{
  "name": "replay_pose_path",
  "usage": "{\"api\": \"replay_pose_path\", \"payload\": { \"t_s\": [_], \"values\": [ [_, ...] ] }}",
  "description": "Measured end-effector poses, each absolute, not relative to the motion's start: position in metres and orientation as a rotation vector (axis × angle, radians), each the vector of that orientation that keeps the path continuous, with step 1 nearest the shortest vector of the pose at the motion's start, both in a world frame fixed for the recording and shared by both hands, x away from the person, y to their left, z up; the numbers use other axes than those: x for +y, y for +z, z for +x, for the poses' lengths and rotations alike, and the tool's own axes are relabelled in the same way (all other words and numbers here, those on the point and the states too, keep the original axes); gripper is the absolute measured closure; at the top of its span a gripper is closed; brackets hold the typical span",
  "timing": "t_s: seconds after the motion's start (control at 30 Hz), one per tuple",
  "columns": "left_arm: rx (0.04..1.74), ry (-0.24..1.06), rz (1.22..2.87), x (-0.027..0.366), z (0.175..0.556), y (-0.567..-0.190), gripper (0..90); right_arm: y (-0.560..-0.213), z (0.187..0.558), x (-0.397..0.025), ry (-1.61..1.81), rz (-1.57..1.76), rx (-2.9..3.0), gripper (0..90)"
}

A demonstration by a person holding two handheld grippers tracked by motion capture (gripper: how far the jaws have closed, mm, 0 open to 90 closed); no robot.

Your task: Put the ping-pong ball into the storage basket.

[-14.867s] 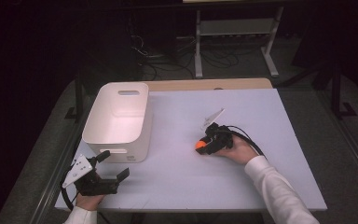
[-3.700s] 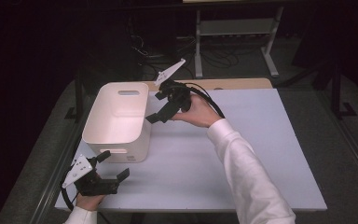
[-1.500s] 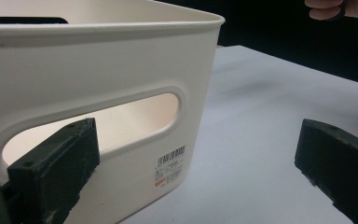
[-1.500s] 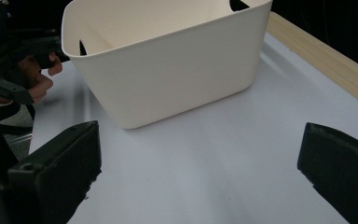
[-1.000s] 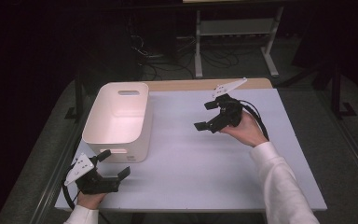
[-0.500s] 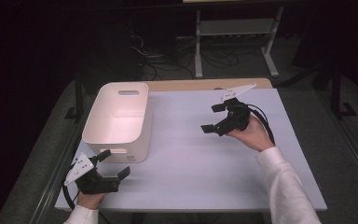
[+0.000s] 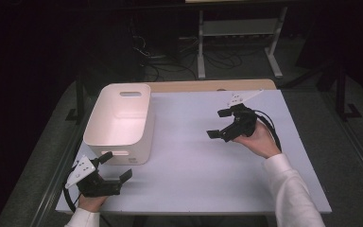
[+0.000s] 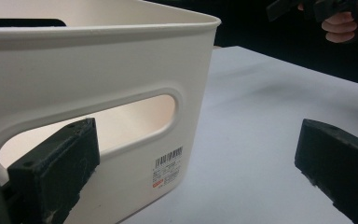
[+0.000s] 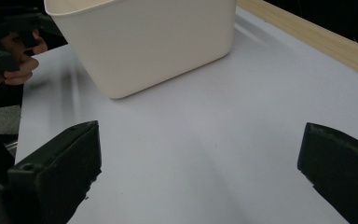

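Observation:
A white plastic bin (image 7: 121, 122) with handle slots stands on the left part of the white table (image 7: 194, 161). My left gripper (image 7: 115, 167) rests at the table's near left corner, open and empty, with its jaws facing the bin's near wall (image 8: 98, 93). My right gripper (image 7: 220, 124) hovers above the table's right half, open with nothing between its fingers, and points left toward the bin (image 9: 149, 42). The inside of the bin looks bare in the high view.
A wooden strip (image 7: 208, 85) runs along the table's far edge. Behind the table, on the dark floor, are a metal stand (image 7: 236, 42) and loose cables (image 7: 170, 61). In the right gripper view the other hand and its gripper (image 9: 9, 46) show beyond the bin.
The right gripper has drawn back from above the bin to the right and down over the table's right half. An orange thing it was shut on earlier is gone from its jaws. The left gripper stayed put.

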State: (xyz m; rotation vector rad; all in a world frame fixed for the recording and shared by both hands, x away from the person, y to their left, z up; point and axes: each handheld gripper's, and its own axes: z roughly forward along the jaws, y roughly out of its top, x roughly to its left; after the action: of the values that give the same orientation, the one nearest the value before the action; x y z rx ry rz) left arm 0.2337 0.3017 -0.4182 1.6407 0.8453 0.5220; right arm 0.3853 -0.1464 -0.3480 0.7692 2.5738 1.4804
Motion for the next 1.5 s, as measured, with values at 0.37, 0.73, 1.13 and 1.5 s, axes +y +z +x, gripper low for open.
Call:
{"api": "replay_pose_path", "payload": {
  "t_s": [0.37, 0.73, 1.13, 1.5],
  "values": [
    [0.844, 0.522, 1.636, 0.301, 0.234, -0.418, 0.0, -0.360, 0.379, -0.162, 1.473, 0.818, 2.567, 0.0],
    [0.842, 0.523, 1.643, 0.301, 0.234, -0.418, 0.0, -0.373, 0.371, -0.181, 1.467, 0.870, 2.542, 0.0],
    [0.840, 0.526, 1.640, 0.301, 0.234, -0.418, 0.0, -0.379, 0.363, -0.190, 1.480, 0.879, 2.514, 0.0],
    [0.837, 0.526, 1.642, 0.301, 0.234, -0.418, 0.0, -0.383, 0.352, -0.201, 1.490, 0.895, 2.482, 0.0]
  ]
}}
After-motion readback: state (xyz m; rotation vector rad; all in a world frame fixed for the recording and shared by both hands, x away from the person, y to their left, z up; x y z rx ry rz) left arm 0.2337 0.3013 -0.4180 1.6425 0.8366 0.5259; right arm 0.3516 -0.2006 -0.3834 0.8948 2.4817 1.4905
